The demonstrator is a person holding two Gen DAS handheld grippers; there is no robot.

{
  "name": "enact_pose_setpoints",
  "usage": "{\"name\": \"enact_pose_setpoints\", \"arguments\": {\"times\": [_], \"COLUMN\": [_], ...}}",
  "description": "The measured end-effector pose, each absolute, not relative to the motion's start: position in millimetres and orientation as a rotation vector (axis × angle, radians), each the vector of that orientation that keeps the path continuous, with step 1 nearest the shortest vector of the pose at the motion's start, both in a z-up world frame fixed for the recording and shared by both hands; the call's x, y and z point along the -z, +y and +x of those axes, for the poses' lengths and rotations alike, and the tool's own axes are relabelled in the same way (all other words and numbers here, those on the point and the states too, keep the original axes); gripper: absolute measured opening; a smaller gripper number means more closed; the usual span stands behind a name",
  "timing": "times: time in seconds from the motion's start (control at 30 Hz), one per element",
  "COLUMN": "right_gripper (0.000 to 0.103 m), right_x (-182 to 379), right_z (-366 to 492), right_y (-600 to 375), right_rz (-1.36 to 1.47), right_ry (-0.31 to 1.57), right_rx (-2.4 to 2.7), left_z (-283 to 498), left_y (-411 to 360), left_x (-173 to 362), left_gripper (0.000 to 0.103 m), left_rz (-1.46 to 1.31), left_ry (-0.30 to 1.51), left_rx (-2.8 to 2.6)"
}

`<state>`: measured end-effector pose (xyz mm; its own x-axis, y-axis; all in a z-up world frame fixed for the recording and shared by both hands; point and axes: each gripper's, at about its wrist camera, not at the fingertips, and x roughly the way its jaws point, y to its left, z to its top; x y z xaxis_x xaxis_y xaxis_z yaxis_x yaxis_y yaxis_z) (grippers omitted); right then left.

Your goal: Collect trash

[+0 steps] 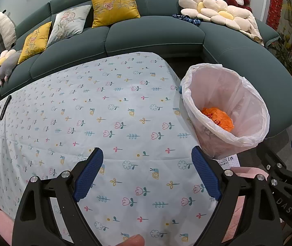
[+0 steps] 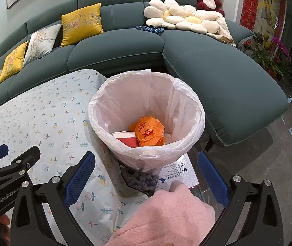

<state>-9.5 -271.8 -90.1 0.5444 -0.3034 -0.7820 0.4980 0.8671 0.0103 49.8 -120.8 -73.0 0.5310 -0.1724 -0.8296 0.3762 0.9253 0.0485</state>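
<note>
Both claws gape with nothing held, left gripper [image 1: 147,172] over the floral tablecloth [image 1: 105,112], right gripper [image 2: 146,176] near the white-lined bin [image 2: 113,110] holding 1 orange crumpled wrapper [image 2: 149,134] and 1 red-and-white paper cup [image 2: 126,139]; a careless sweep could tip the bin.

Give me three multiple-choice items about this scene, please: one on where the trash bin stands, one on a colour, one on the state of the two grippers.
1. Where is the trash bin?
A. on the sofa
B. beside the table corner
C. under the table

2. What colour is the crumpled wrapper in the bin?
A. orange
B. green
C. black

3. How are the left gripper and right gripper?
A. both shut
B. one holding trash
C. both open, empty

Answers:
1 B: the bin stands next to the tablecloth edge.
2 A: the wrapper is orange with red print.
3 C: nothing sits between the spread fingers.
</note>
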Motion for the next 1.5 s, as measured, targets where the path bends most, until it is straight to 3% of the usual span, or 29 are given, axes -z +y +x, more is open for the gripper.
{"name": "enact_pose_setpoints", "arguments": {"times": [1.5], "right_gripper": [0.096], "right_x": [95.5], "right_z": [-12.3], "right_y": [-269.2], "right_rz": [0.234], "right_ry": [0.878], "right_rx": [0.48], "left_z": [43.2], "left_y": [-125.2], "left_x": [69.4], "left_gripper": [0.084], "left_rz": [0.228], "left_ry": [0.933], "left_rx": [0.29]}}
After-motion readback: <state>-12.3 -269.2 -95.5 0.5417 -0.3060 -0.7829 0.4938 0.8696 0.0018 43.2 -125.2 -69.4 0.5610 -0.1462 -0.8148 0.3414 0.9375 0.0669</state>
